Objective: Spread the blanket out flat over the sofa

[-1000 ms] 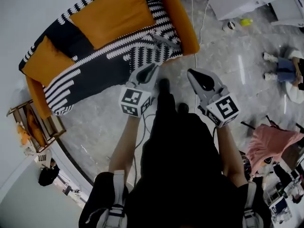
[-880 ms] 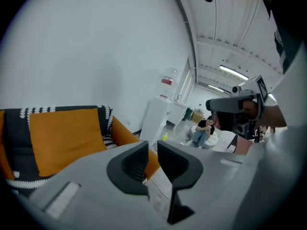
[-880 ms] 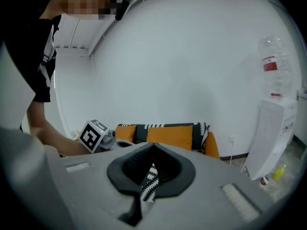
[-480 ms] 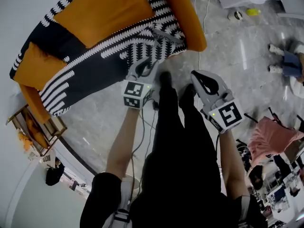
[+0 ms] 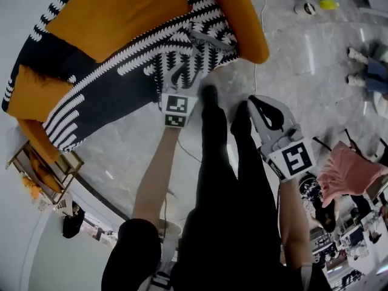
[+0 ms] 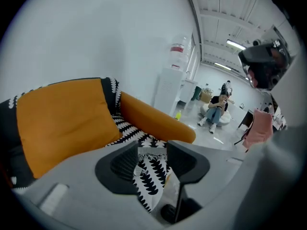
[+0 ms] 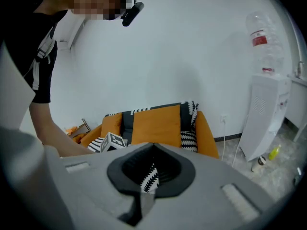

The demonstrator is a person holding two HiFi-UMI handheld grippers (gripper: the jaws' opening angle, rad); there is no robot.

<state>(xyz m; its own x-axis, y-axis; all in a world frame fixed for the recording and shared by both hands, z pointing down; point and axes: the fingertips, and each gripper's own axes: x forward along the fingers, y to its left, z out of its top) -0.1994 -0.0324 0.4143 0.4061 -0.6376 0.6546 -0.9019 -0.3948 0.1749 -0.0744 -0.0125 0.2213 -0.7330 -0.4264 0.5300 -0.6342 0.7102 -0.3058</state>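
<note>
An orange sofa [image 5: 121, 11] fills the top left of the head view. A black-and-white patterned blanket [image 5: 115, 86] lies across its seat and hangs over the front edge. My left gripper [image 5: 183, 77] is at that hanging edge. Its jaws have just been opening and now stand apart. The blanket's fringed edge [image 6: 152, 169] shows in the gap between them, with no pad pressing on it. My right gripper [image 5: 257, 102] hovers over the floor to the right, away from the sofa, shut with nothing in it. In the right gripper view the sofa [image 7: 156, 123] stands some way ahead.
A wooden rack [image 5: 42, 162] stands off the sofa's left end. A cable [image 5: 257, 41] runs along the floor by the right armrest. A pink cloth [image 5: 348, 174] hangs at the right. A white water dispenser [image 7: 268, 114] stands right of the sofa, and a person [image 6: 216, 111] sits beyond.
Both grippers have come down and forward toward the sofa's front. The left one has reached the blanket's hanging edge and its jaws have spread. The right one stays shut.
</note>
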